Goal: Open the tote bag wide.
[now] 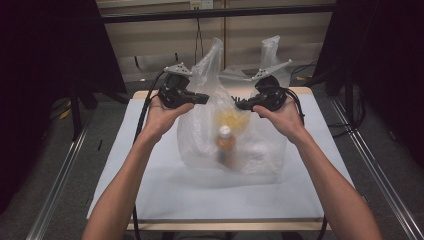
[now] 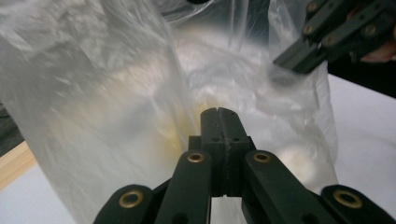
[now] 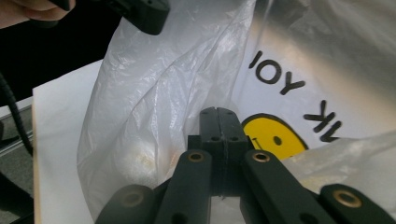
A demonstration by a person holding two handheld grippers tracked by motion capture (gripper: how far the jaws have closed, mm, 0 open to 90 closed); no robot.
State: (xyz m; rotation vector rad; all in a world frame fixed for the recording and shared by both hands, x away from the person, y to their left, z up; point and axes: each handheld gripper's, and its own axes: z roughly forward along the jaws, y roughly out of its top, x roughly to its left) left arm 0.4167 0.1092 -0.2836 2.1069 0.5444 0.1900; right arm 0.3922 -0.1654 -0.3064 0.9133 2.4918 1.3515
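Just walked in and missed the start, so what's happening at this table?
A person stands at a table covered in white, with a two-jaw gripper in each hand. The left gripper and the right gripper are at either side of the top of a clear plastic bag, jaws pressed shut, apparently pinching the film. The bag stands upright, its two handles sticking up. Inside is a bottle with a white cap, and the bag bears a yellow smiley print.
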